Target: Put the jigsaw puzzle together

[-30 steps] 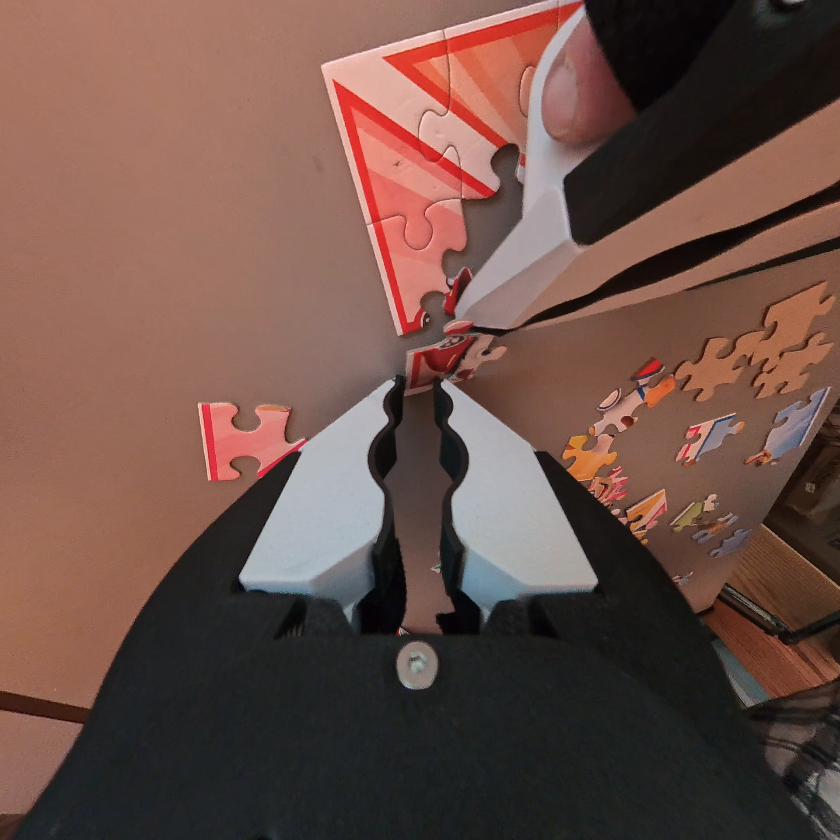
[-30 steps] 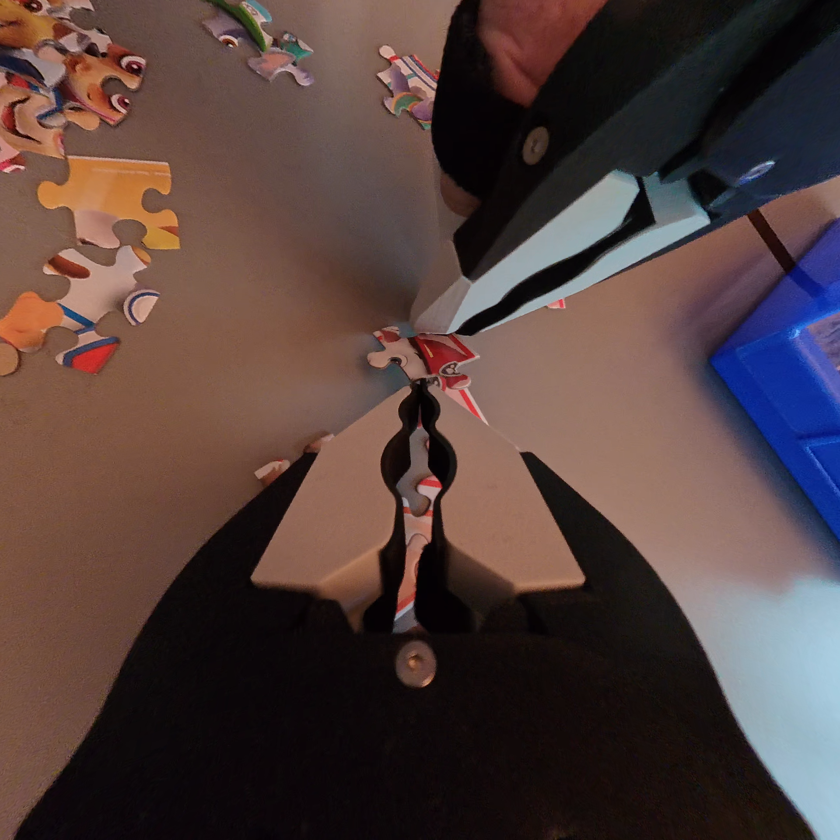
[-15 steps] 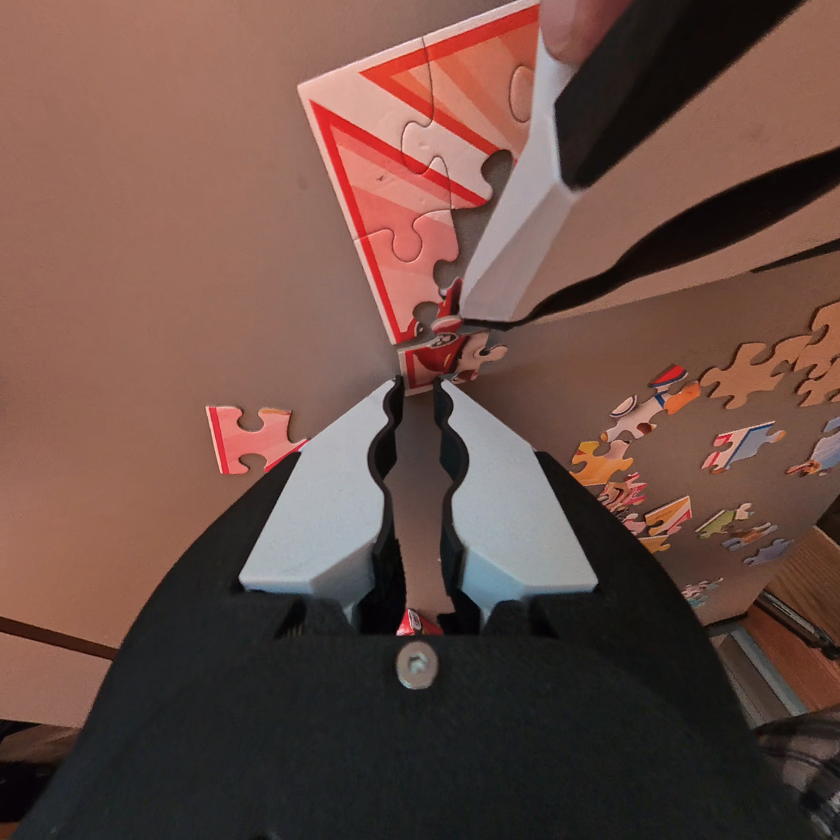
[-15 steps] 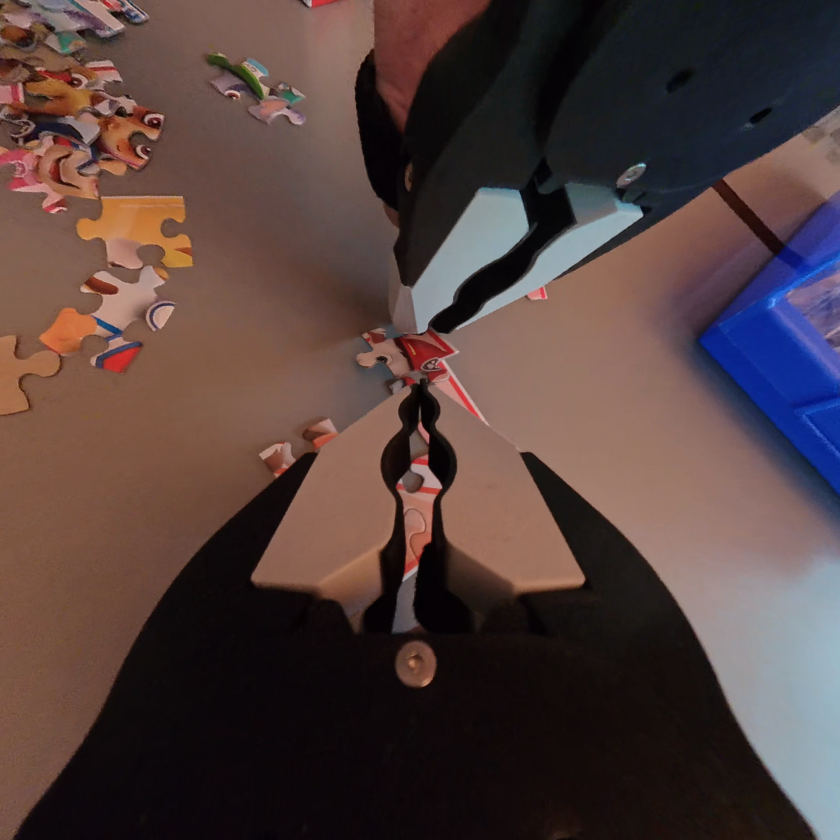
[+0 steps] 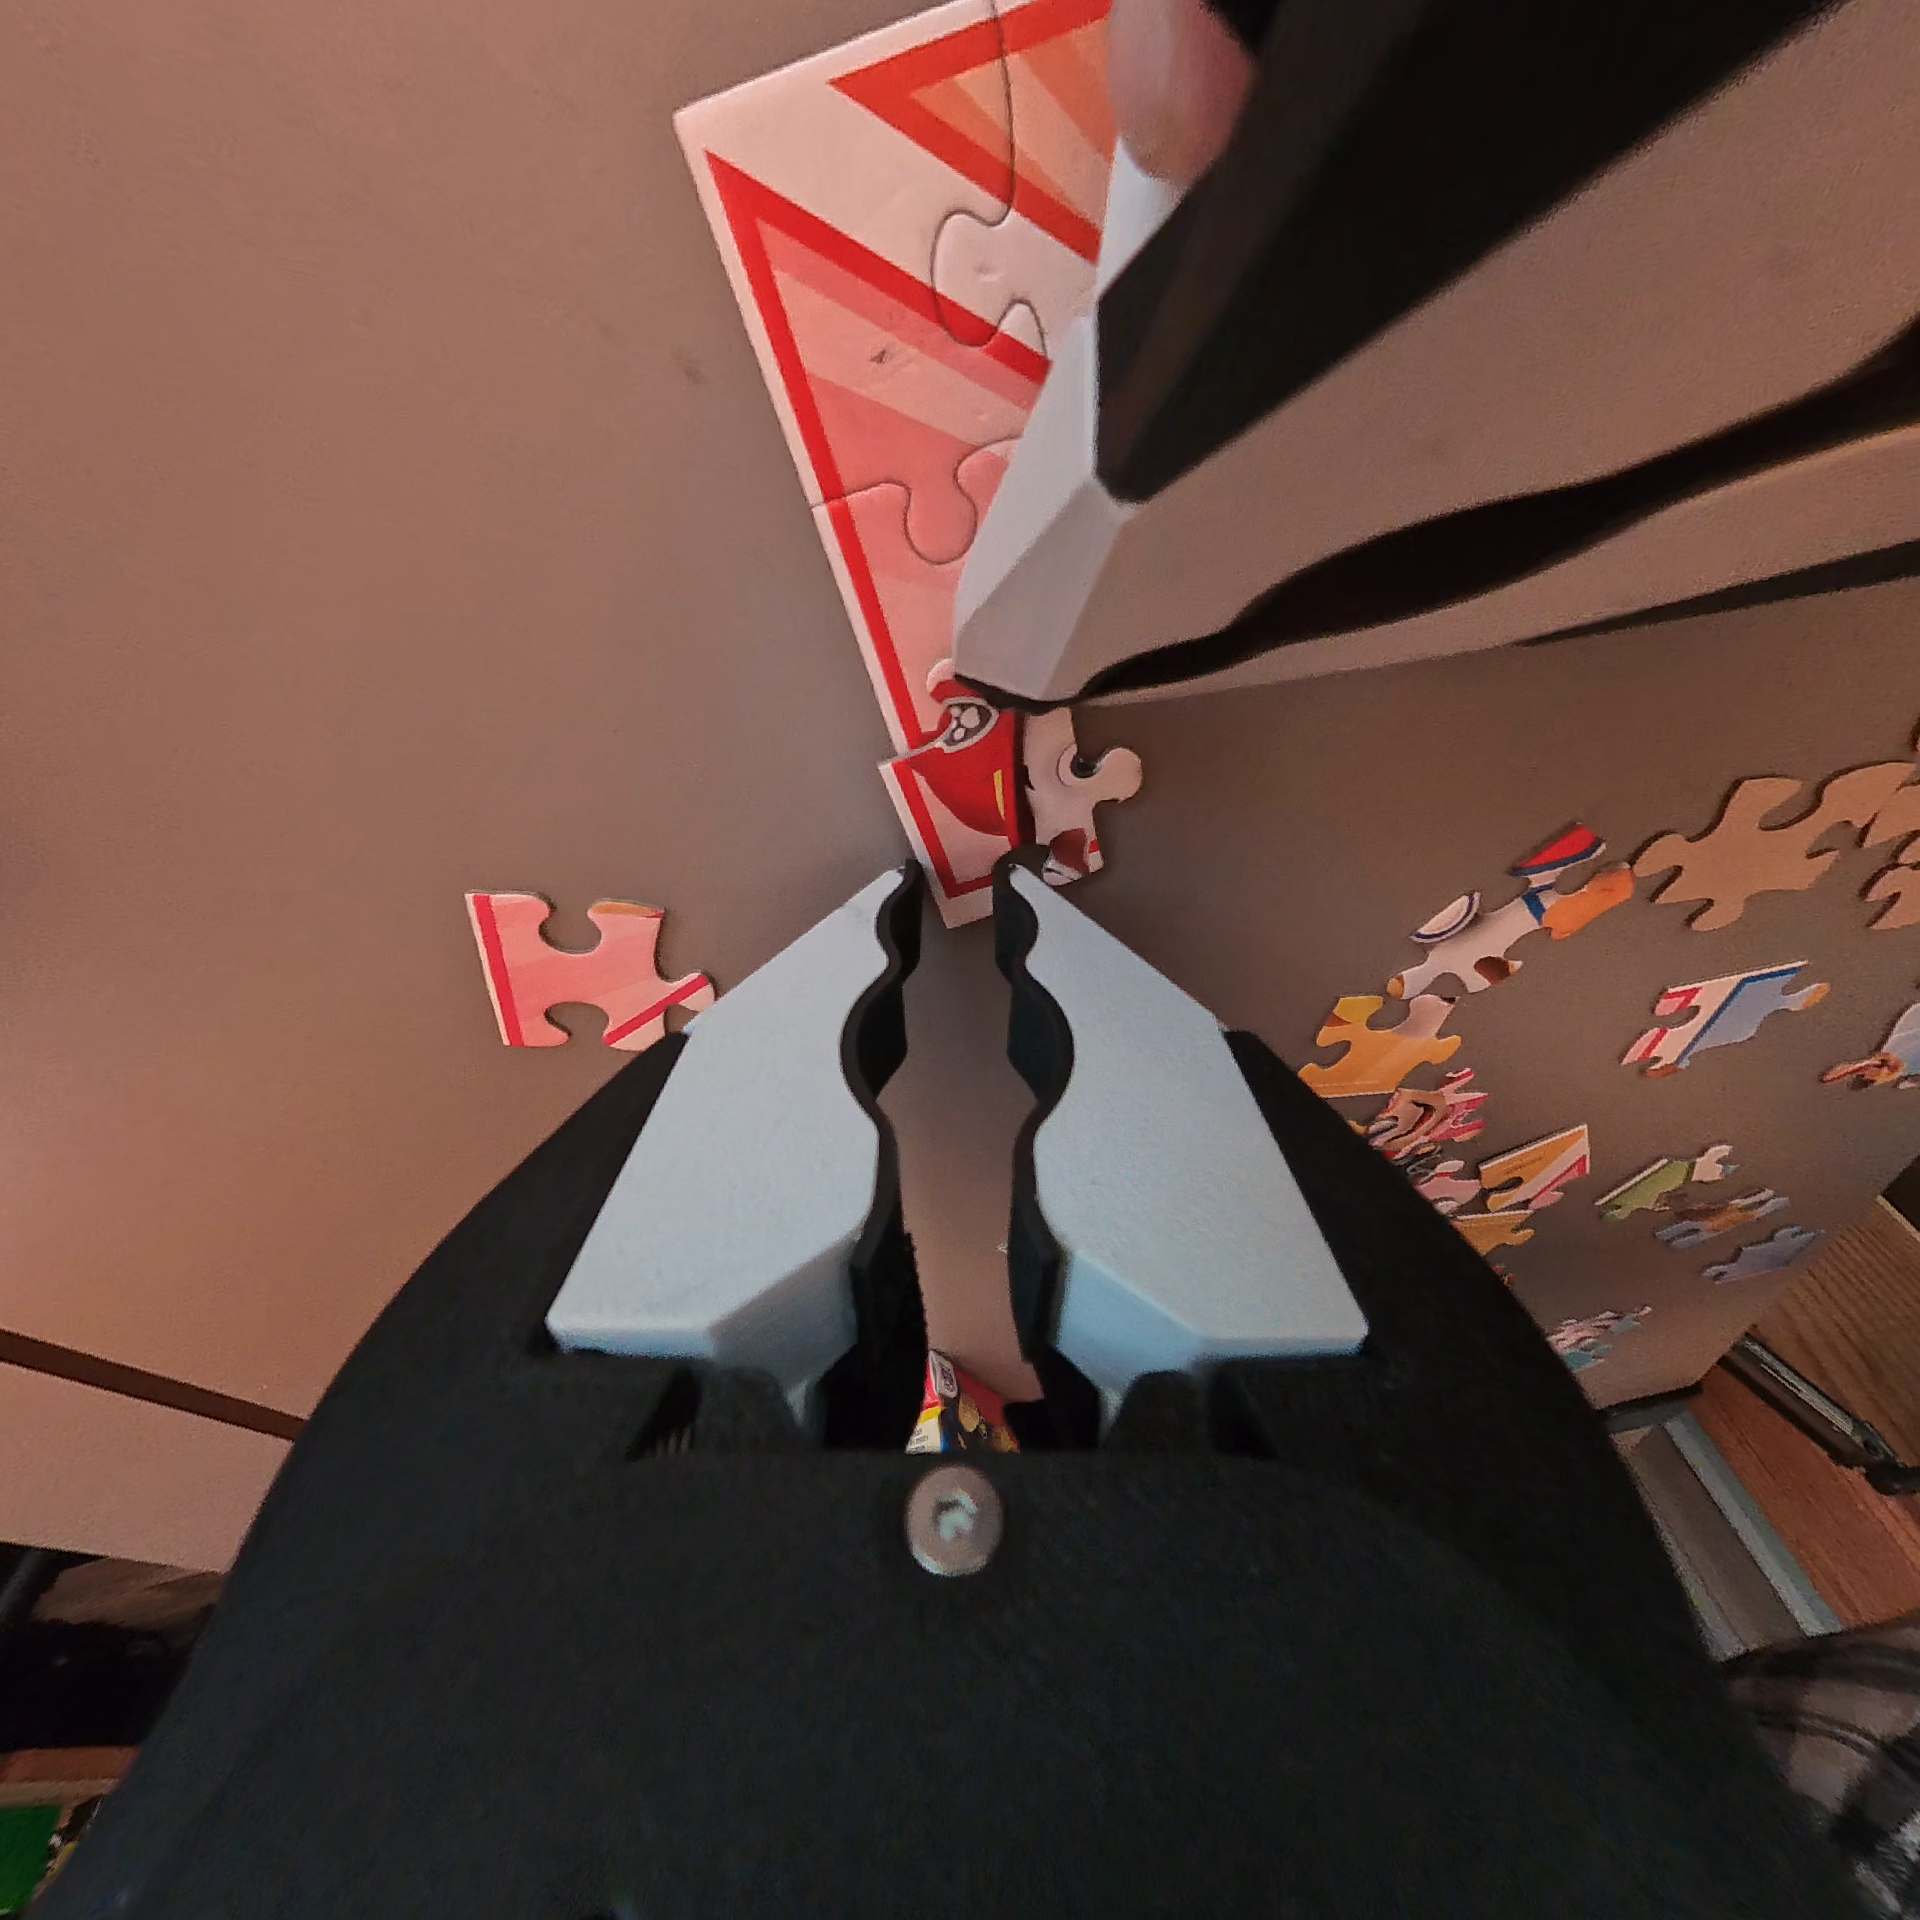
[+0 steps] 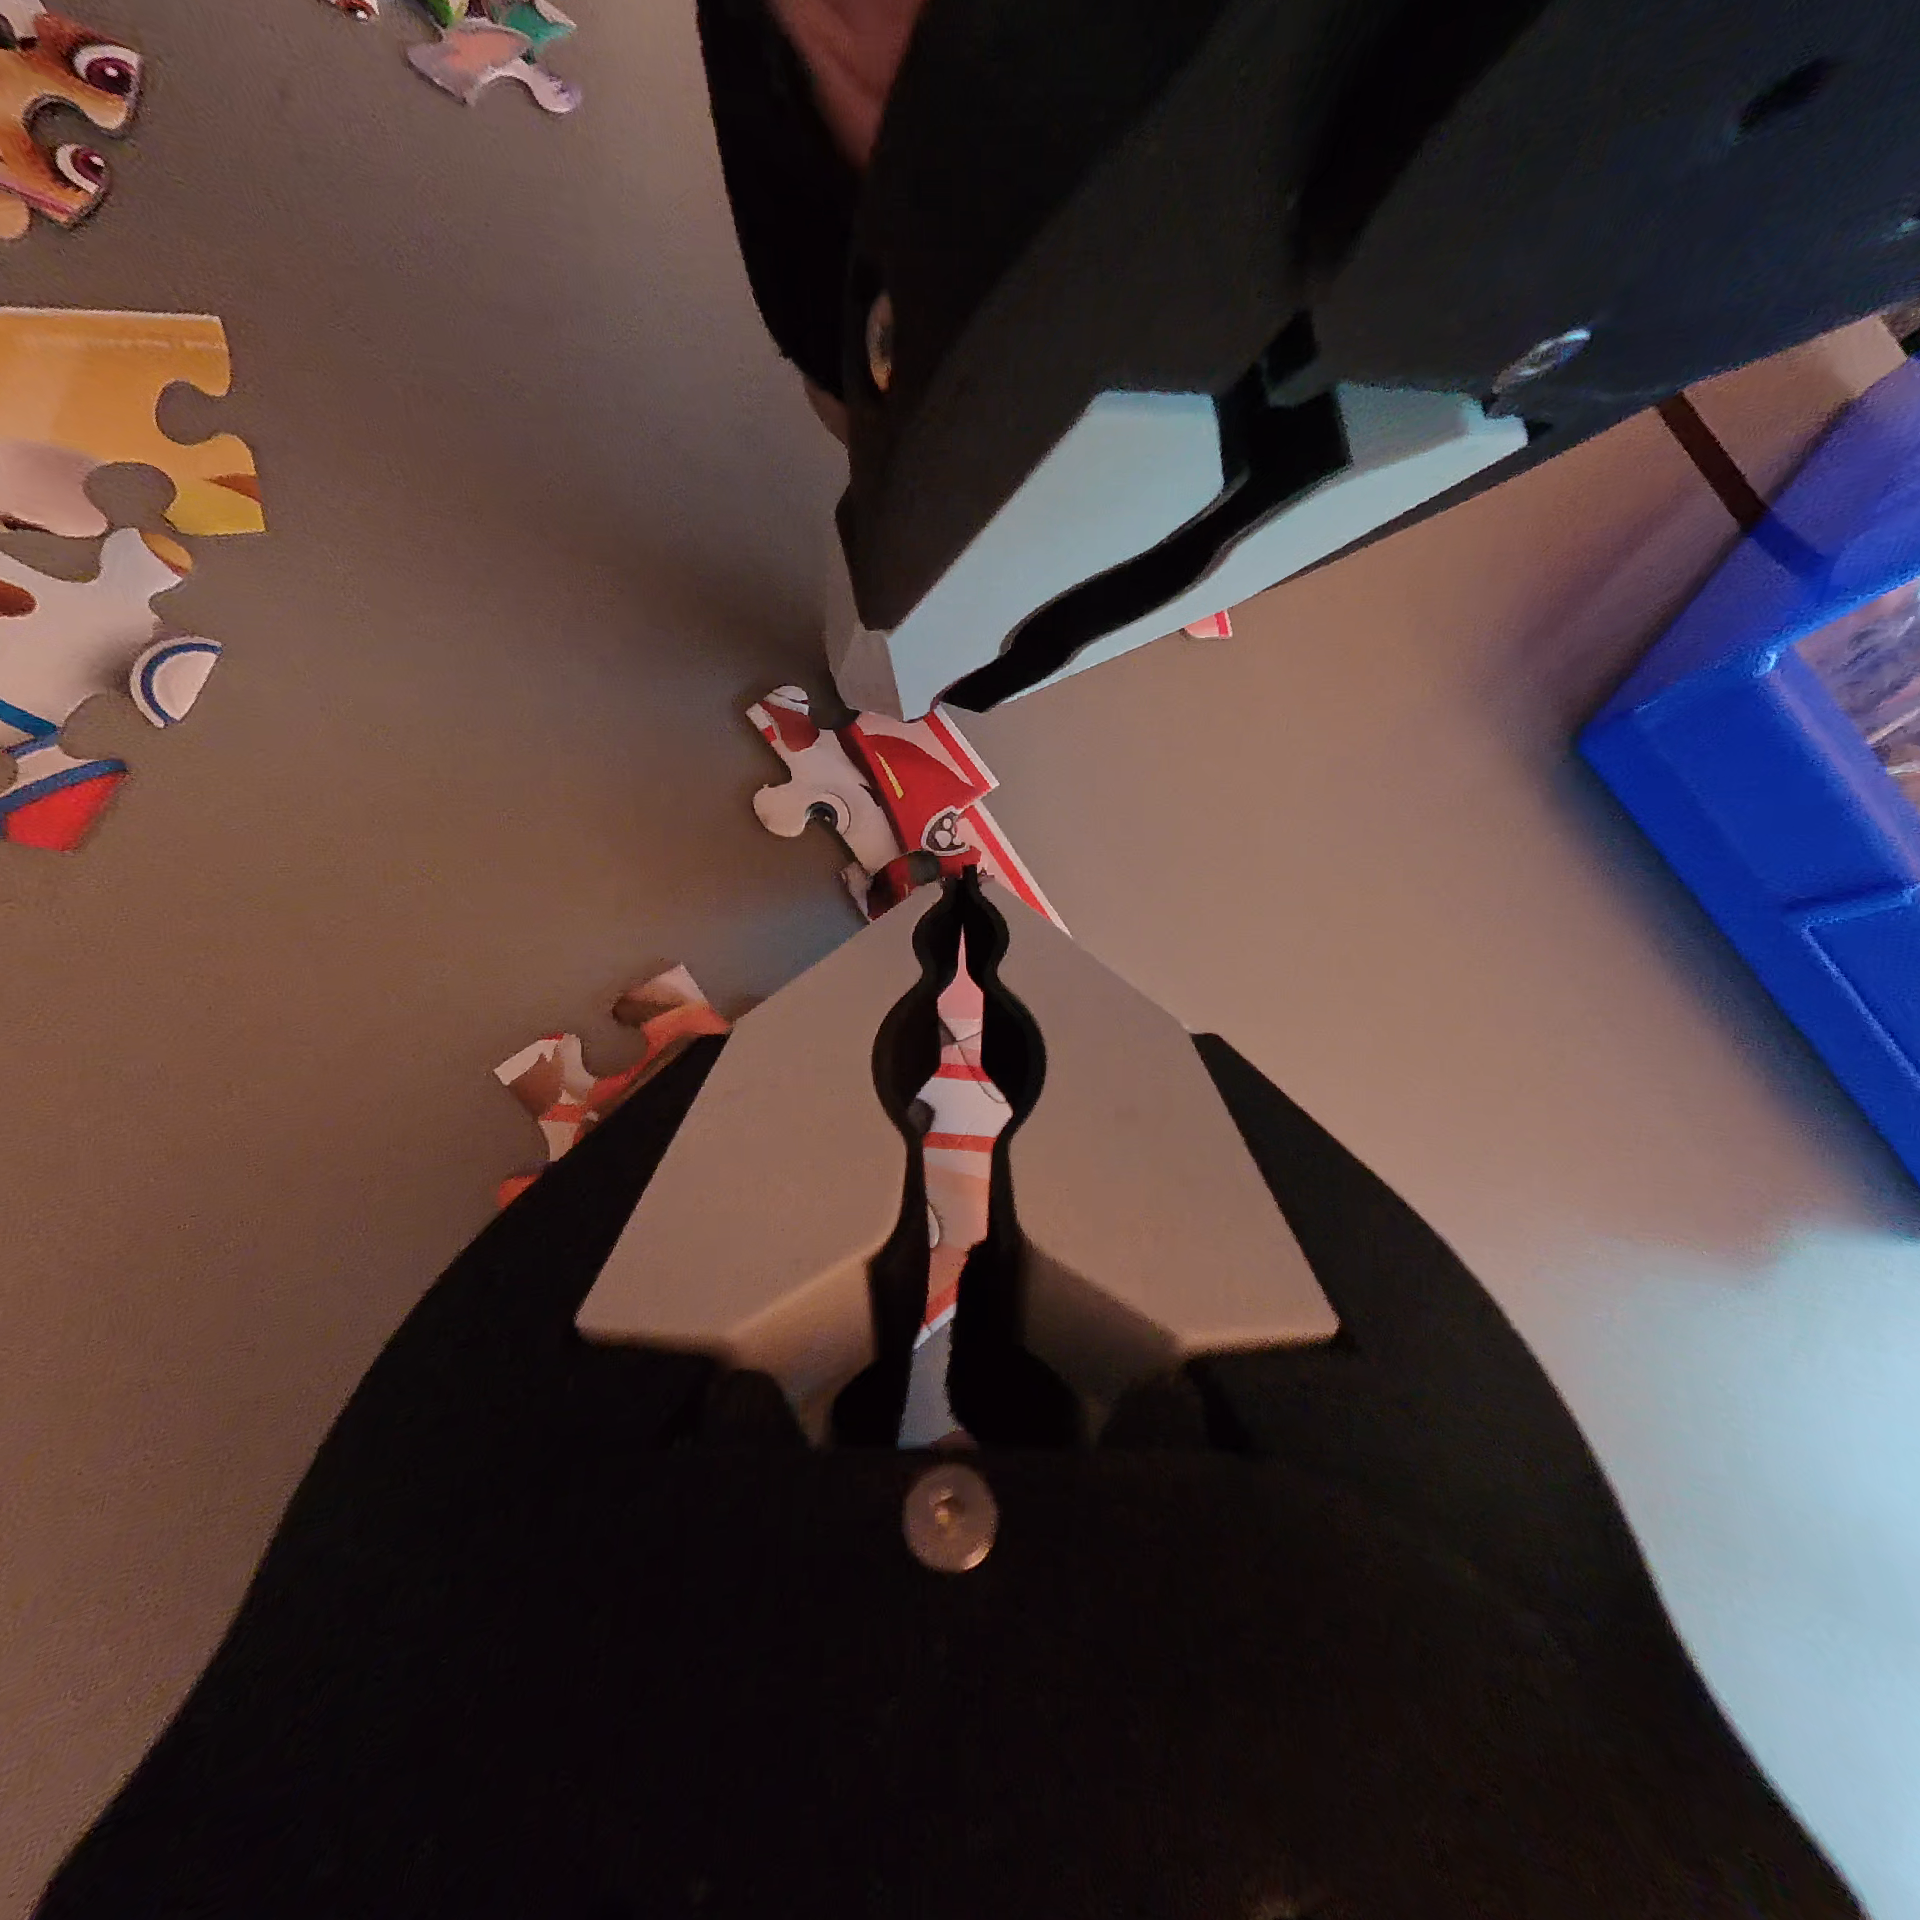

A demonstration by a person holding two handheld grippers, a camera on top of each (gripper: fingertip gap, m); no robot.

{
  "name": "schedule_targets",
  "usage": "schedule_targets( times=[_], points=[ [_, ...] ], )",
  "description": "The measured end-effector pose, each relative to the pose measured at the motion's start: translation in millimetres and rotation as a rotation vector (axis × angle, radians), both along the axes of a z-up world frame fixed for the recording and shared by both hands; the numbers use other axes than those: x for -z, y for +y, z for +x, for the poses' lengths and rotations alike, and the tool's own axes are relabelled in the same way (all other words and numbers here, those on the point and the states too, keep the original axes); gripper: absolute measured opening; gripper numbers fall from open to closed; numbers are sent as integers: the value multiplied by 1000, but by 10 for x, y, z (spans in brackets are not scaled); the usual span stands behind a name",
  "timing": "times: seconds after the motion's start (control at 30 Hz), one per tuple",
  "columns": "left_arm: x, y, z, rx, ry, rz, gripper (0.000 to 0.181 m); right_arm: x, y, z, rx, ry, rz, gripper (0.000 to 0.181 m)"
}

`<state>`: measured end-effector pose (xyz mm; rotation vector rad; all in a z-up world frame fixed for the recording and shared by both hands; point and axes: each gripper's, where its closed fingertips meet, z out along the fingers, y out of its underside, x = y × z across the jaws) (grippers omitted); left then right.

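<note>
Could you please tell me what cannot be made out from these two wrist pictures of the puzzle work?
- Left wrist view: the right gripper covers the assembled corner on its right, so that side stays unseen.
- Right wrist view: the right gripper's own fingers hide whether the red piece is locked into the section.
- Left wrist view: the loose pieces at the right are too small to read.
- Right wrist view: the blue box is cut by the edge.

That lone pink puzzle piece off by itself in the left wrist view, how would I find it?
Start at the joined red-and-pink corner section on the grey table. Go down to the left gripper and its pale fingers; the pink piece lies flat just to their left. It sits alone with a red stripe along one edge, far from the colourful loose pieces on the right.
</note>
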<state>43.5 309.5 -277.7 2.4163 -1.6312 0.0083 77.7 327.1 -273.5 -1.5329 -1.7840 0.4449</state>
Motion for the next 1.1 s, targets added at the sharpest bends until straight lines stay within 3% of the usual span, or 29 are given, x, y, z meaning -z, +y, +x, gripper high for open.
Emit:
schedule_targets(
  times=[0.63,1.1],
  points=[
    [10,-20,-1,13,-8,58,12,-124,-36,-5,-26,64,5,0],
    [13,-2,-24,40,-3,77,10,9,-62,-69,-28,10,9,0]
  ],
)
